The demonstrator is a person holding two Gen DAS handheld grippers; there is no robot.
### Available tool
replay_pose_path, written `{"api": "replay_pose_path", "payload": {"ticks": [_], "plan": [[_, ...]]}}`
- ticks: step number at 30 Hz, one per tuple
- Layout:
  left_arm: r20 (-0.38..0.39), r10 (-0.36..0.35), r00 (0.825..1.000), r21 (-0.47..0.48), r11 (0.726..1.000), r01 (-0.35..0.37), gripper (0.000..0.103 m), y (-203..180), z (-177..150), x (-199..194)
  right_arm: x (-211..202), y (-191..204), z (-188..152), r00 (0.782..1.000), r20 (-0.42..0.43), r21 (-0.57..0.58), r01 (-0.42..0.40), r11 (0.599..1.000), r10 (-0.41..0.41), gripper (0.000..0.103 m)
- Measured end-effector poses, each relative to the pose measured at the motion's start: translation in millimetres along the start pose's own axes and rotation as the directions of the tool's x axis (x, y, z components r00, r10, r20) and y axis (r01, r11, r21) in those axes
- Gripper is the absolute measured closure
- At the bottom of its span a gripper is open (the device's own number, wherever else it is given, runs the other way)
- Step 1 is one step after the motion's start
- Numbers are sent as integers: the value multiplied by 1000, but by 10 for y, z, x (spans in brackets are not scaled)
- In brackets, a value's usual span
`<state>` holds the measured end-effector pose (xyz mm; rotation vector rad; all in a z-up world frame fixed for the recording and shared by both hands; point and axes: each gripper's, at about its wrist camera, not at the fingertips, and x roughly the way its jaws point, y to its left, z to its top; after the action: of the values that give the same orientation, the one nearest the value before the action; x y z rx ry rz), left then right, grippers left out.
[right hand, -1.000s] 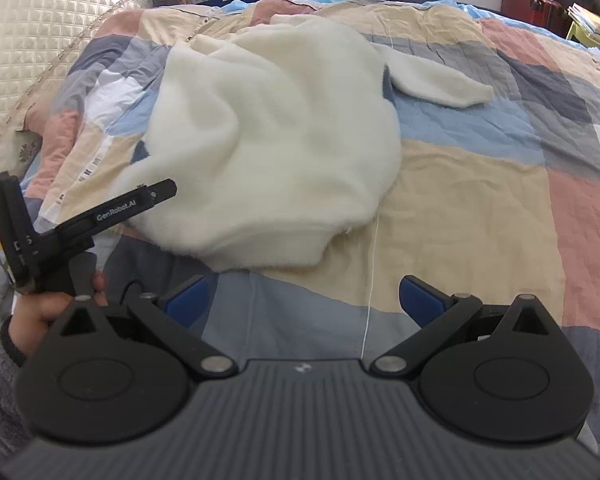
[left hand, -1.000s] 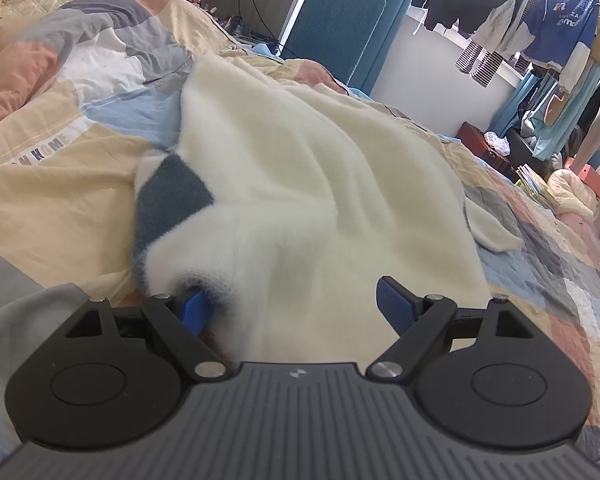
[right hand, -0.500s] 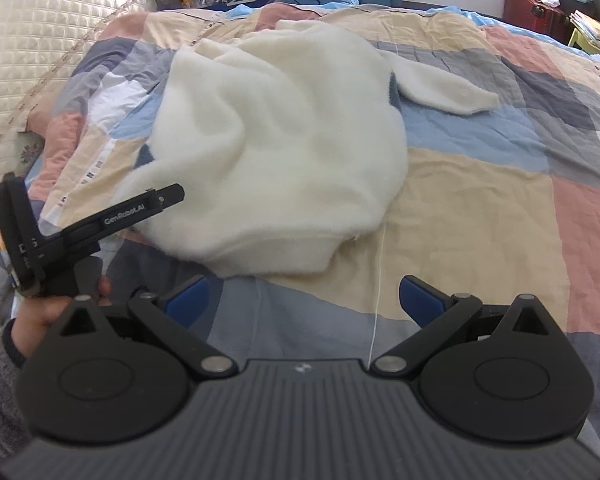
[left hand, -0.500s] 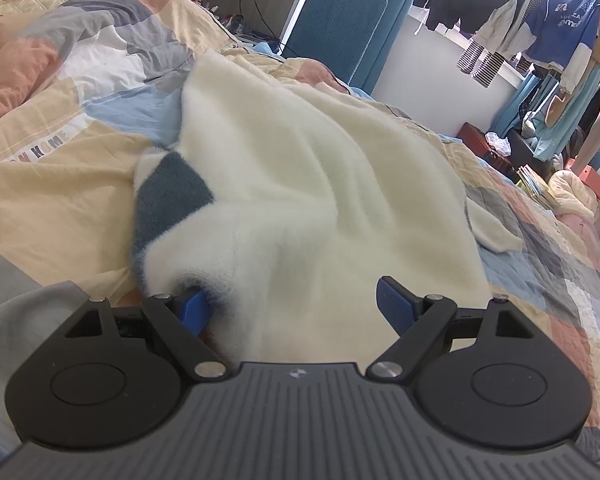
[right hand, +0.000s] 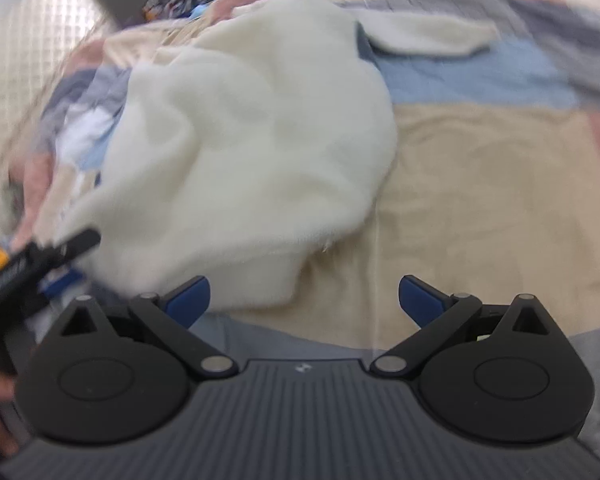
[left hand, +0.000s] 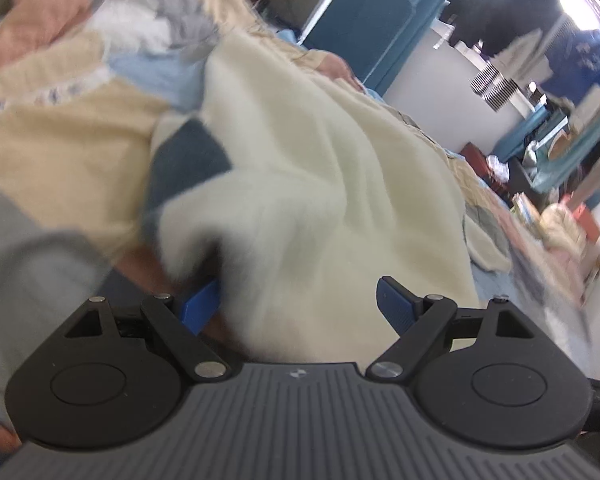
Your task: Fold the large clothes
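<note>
A large cream fleece garment [left hand: 320, 184] with a dark blue patch [left hand: 188, 156] lies rumpled on the patchwork quilt [left hand: 60, 152]. It fills the middle of the right wrist view [right hand: 252, 136], one sleeve [right hand: 428, 36] stretched out to the far right. My left gripper [left hand: 300, 300] is open, its jaws wide apart, with the garment's near edge bunched between them and over the left finger [left hand: 200, 304]. My right gripper [right hand: 300, 296] is open and empty, just short of the garment's near hem. Both views are blurred by motion.
The quilt [right hand: 480, 184] covers the whole bed. A padded headboard [right hand: 32, 60] stands at the left. A blue chair [left hand: 360, 20] and hanging clothes [left hand: 572, 52] lie beyond the bed. The left gripper's body [right hand: 24, 268] shows at the right wrist view's left edge.
Both grippers have moved in closer to the garment. The garment's near edge has shifted by the left finger. Both views have turned blurry.
</note>
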<state>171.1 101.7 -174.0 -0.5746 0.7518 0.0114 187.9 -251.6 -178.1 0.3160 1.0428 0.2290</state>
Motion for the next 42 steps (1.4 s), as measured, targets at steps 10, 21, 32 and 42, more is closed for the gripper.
{"api": "replay_pose_path", "payload": {"ticks": [10, 21, 32, 42], "plan": [[-107, -95, 990, -227, 972, 69, 16, 313, -79, 371, 593, -457, -75, 969, 96, 401, -248, 882, 229, 5], [62, -169, 984, -429, 886, 179, 66, 631, 276, 703, 1018, -901, 186, 895, 328, 533, -439, 724, 302, 48], [270, -263, 926, -267, 904, 334, 89, 527, 473, 108, 617, -674, 238, 736, 550, 305, -617, 726, 395, 84], [404, -456, 793, -91, 843, 531, 93, 350, 414, -874, -450, -531, -131, 573, 726, 106, -638, 762, 379, 85]]}}
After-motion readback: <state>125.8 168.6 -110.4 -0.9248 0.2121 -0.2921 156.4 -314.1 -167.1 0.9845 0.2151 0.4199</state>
